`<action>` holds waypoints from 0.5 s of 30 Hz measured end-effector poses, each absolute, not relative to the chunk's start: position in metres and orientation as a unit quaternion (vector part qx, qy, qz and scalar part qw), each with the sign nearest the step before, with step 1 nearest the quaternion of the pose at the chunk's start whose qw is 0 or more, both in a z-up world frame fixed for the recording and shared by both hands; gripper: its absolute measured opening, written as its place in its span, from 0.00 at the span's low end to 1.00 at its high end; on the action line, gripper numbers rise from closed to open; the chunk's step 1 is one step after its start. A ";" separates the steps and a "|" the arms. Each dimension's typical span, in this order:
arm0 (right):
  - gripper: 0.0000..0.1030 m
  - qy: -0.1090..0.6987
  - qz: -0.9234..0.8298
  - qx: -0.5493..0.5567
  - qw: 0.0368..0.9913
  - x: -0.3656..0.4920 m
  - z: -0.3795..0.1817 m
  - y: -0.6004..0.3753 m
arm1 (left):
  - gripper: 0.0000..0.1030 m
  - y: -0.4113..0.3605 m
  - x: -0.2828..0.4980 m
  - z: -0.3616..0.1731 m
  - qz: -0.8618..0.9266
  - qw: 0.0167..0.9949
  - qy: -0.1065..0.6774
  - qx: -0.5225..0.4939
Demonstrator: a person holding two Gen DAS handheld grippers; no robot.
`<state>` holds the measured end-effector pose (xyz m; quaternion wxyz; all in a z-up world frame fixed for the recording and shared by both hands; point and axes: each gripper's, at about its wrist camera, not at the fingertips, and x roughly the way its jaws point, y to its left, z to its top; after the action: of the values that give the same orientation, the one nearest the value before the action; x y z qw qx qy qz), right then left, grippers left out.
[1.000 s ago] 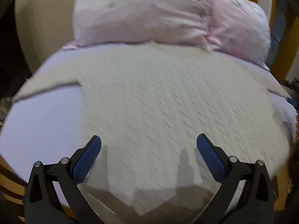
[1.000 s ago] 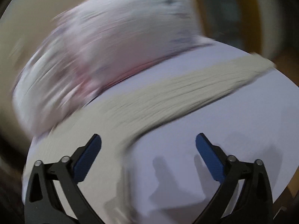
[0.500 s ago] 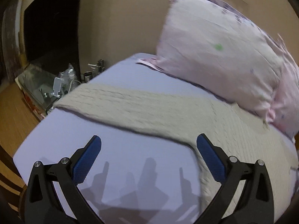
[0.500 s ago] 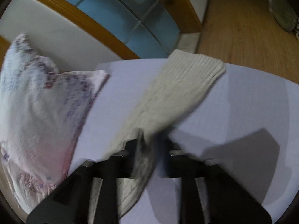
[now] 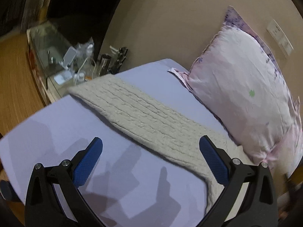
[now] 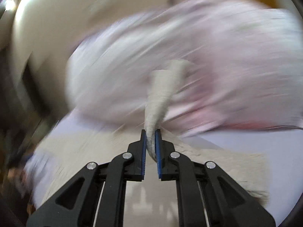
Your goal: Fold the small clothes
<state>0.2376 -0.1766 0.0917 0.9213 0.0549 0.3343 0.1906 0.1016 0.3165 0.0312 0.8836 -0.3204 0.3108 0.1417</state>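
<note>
A cream cable-knit sweater lies flat on a lavender bed sheet. In the left wrist view its left sleeve stretches away to the upper left, toward the bed's edge. My left gripper is open and empty, hovering just above the sheet and the near part of that sleeve. In the right wrist view, which is motion-blurred, my right gripper is shut on the other sleeve and holds it lifted, with the sweater body lying below.
A pink floral pillow leans on the beige wall at the head of the bed; it also shows in the right wrist view. A cluttered glass bedside table stands past the bed's far left edge, over wooden floor.
My right gripper shut on the right sleeve and lifted it, swinging toward the sweater body. My left gripper turned from the sweater body to the left sleeve and stays open.
</note>
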 end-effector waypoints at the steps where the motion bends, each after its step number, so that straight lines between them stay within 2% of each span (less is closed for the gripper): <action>1: 0.22 0.363 0.217 0.047 0.905 0.241 0.078 -0.152 | 0.99 0.318 0.102 0.030 0.140 0.881 0.312 -0.328; 2: 0.30 0.389 0.239 0.042 0.889 0.242 0.067 -0.131 | 0.99 0.320 0.105 0.028 0.138 0.876 0.313 -0.340; 4: 0.60 0.416 0.266 0.046 0.868 0.231 0.054 -0.108 | 0.99 0.328 0.108 0.022 0.143 0.864 0.313 -0.368; 6: 0.74 0.400 0.259 0.056 0.878 0.220 0.056 -0.115 | 0.98 0.339 0.111 0.016 0.148 0.851 0.311 -0.397; 11: 0.81 0.384 0.213 0.111 0.892 0.219 0.066 -0.170 | 0.88 0.367 0.115 0.009 0.159 0.833 0.283 -0.449; 13: 0.83 0.383 0.197 0.129 0.893 0.223 0.068 -0.191 | 0.79 0.384 0.114 0.004 0.163 0.819 0.261 -0.485; 15: 0.83 0.377 0.189 0.133 0.897 0.222 0.068 -0.206 | 0.61 0.401 0.116 0.000 0.173 0.801 0.252 -0.515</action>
<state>0.2218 -0.2060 0.0684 0.8969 0.1333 0.3772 0.1886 0.1158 0.4009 0.0003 0.8009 -0.5149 0.2518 0.1731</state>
